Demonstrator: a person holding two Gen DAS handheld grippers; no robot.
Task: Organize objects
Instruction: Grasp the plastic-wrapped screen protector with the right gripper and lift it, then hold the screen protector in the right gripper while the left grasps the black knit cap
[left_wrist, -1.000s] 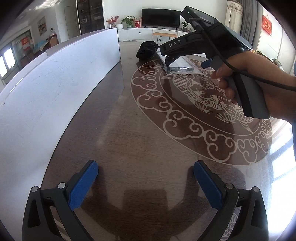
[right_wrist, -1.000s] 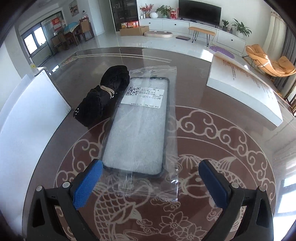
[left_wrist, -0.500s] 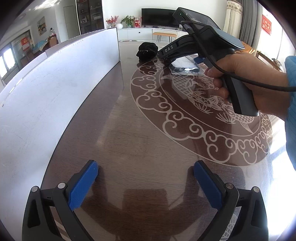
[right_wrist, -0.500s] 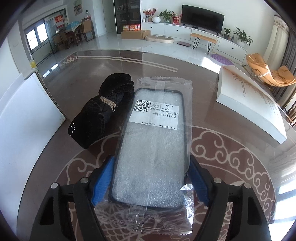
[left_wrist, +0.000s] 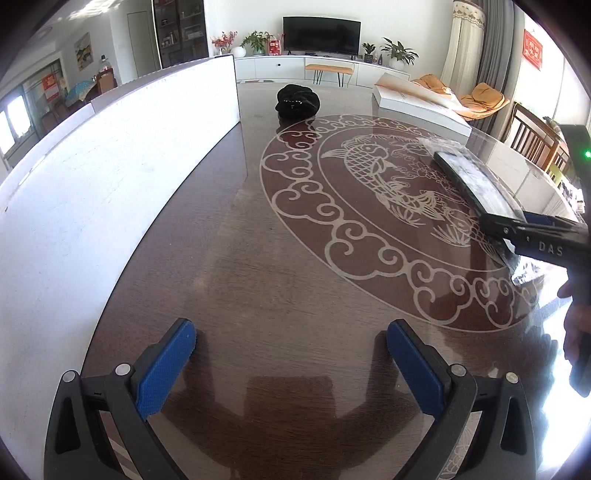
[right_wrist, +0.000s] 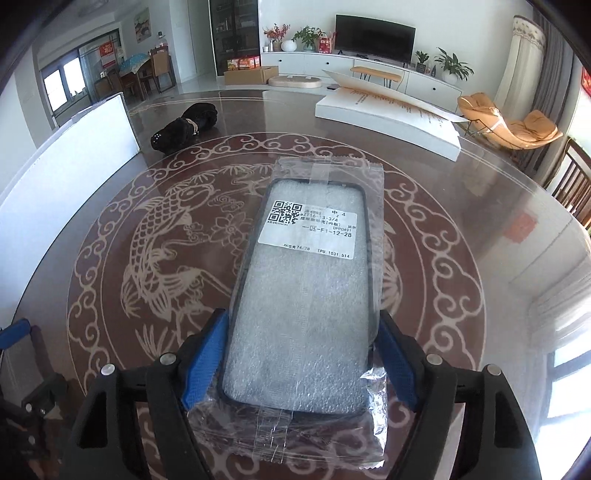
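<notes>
1. The right gripper (right_wrist: 301, 363) is clamping its blue pads on both long edges of the bagged phone case (right_wrist: 306, 291), carrying it clear above the table (right_wrist: 480, 229).
2. The left gripper (left_wrist: 291, 363) is hanging wide apart, gripping nothing.
3. The black bundle (right_wrist: 186, 125) is lying far off, near the white board (left_wrist: 110, 166).
4. Judging the step: carrying. Next, a steady set-down somewhere tidy.
</notes>
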